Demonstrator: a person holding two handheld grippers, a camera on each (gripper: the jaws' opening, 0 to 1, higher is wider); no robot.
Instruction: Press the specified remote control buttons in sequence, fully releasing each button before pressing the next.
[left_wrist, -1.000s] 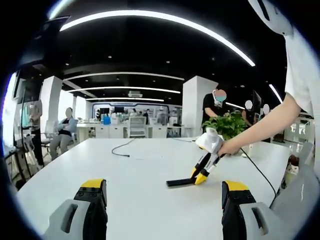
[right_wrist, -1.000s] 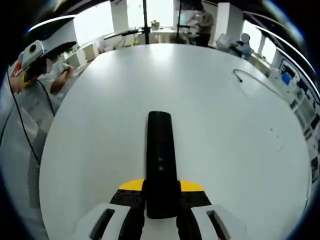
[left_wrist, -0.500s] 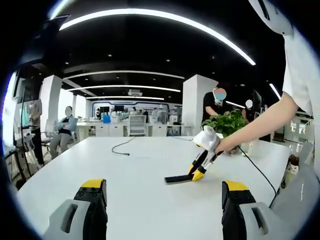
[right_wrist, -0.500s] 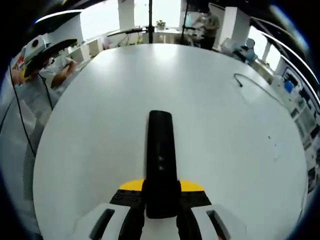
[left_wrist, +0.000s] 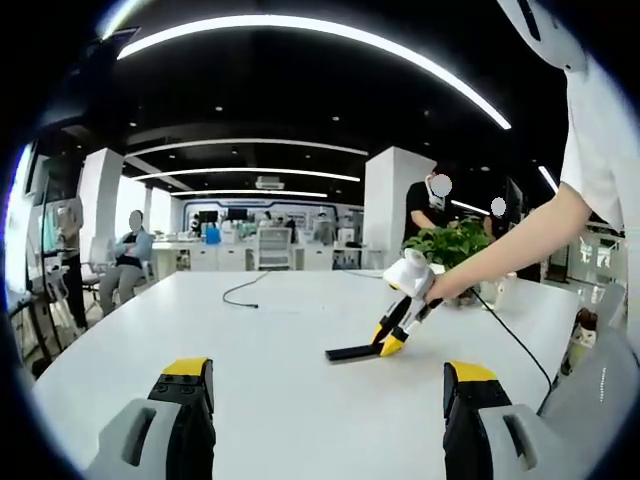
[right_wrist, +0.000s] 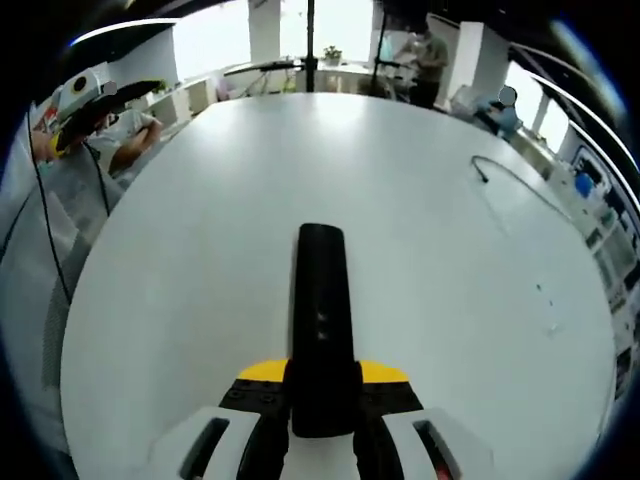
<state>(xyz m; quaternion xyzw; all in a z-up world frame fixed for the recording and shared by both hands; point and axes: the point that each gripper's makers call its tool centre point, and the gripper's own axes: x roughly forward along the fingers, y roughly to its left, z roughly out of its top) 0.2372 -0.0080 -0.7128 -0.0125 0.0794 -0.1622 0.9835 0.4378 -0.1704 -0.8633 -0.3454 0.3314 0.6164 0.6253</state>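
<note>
1. My right claw (right_wrist: 320, 400) is clenched on the remote control (right_wrist: 321, 320). The black bar sits between the two yellow-tipped jaws and runs straight out ahead of them, its far end free.
2. In the left gripper view, the same right claw (left_wrist: 392, 338) appears at right of centre, held in a hand (left_wrist: 447, 290) on a bare forearm. The remote control (left_wrist: 352, 352) sticks out from it toward the left, low over the white counter (left_wrist: 280, 340). Whether its tip touches the surface or hangs just above it, I cannot tell from this angle.
3. My left claw (left_wrist: 325, 415) is released. Its two jaws stand wide apart at the bottom of the left gripper view, with bare counter between them and nothing gripped. It is well apart from the remote.
4. Small pale marks show on the remote's top face in the right gripper view; too small to read as particular buttons.
5. A black cable (left_wrist: 243, 293) lies in a loose curve on the far part of the counter. In the right gripper view it lies toward the right edge (right_wrist: 510, 175).
6. A green potted plant (left_wrist: 455, 245) stands beyond the counter, behind the forearm.
7. Background is an open office with white desks and chairs; a seated person (left_wrist: 128, 262) at left.
</note>
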